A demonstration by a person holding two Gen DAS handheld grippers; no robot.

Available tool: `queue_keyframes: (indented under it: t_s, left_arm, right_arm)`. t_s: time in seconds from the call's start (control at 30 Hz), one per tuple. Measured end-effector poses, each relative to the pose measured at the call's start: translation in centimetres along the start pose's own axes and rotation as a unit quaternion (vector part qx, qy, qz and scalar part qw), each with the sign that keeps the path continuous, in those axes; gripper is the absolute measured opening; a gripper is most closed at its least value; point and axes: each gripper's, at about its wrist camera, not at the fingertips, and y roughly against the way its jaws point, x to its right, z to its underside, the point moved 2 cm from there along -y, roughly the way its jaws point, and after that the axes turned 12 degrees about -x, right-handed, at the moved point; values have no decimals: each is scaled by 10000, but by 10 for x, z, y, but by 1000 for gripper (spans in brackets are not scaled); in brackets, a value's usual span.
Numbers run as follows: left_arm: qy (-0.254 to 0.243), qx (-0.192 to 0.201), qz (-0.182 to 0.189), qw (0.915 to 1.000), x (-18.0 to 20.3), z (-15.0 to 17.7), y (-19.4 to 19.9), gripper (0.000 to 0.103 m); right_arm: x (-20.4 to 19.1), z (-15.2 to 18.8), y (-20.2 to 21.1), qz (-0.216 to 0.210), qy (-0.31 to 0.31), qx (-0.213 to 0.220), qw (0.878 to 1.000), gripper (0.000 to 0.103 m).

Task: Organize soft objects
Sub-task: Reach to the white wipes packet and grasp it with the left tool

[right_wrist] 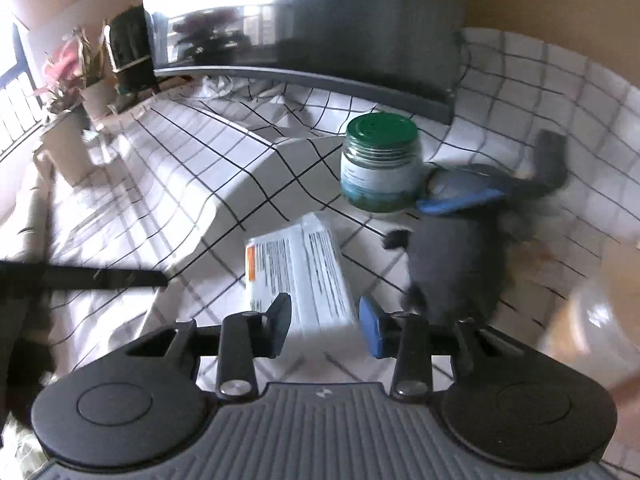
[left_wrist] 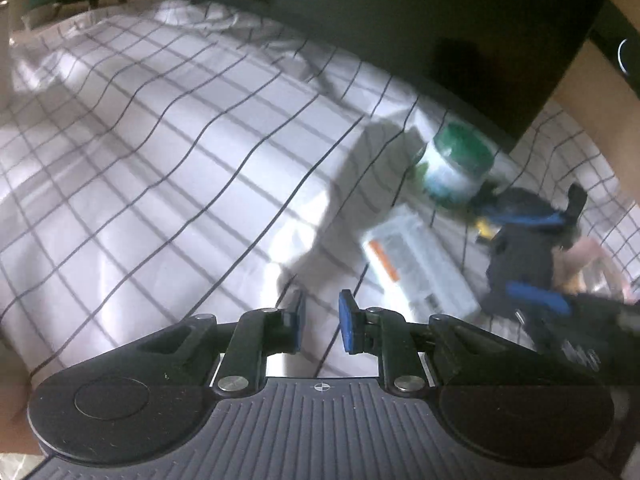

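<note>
A white packet point(right_wrist: 298, 276) with small print and an orange stripe lies flat on the checked cloth point(right_wrist: 248, 168). My right gripper point(right_wrist: 325, 322) stands over its near end, jaws apart on either side of it; I see no pad pressing on it. Just right of the packet lies a dark grey soft thing point(right_wrist: 456, 264) with a blue strip, blurred. From the left wrist the packet point(left_wrist: 416, 264) and the dark soft thing point(left_wrist: 520, 256) show at the right. My left gripper point(left_wrist: 322, 326) hangs over bare cloth point(left_wrist: 160, 184), a narrow gap between its blue pads and nothing in it.
A green-lidded jar point(right_wrist: 378, 164) stands upright behind the packet, touching the dark thing. A black screen point(right_wrist: 360, 32) rises at the back. Potted plants point(right_wrist: 80, 76) sit far left. A blurred clear container point(right_wrist: 592, 312) is at the right edge. A hand point(left_wrist: 584, 252) shows beside the dark thing.
</note>
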Motion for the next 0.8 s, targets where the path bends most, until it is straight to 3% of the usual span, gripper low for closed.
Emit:
queue_keyframes:
  t_s: [0.13, 0.2, 0.33, 0.5, 0.57, 0.63, 0.8]
  left_arm:
    - [-1, -49, 27, 10000, -5, 7, 1, 20]
    - [-57, -18, 19, 10000, -5, 5, 4, 20]
    - [-230, 77, 10, 9997, 2, -3, 2, 20]
    - [-293, -16, 55, 9996, 29, -14, -10, 20]
    - [-163, -148, -14, 9998, 35, -17, -18, 20]
    - [20, -211, -26, 9998, 34, -17, -20, 20]
    - [27, -74, -212, 9997, 28, -9, -9, 20]
  right_arm:
    - [1, -7, -29, -321, -326, -311, 9985, 39]
    - [-4, -6, -34, -497, -436, -270, 9974, 39]
    - [-25, 2, -28, -1164, 0, -464, 9921, 39]
    - [-26, 19, -3, -485, 558, -72, 9972, 42]
    - [-16, 16, -1, -153, 578, 1, 9982, 51]
    - [2, 12, -5, -262, 284, -27, 9993, 60]
    - [29, 6, -32, -639, -387, -375, 9965, 61]
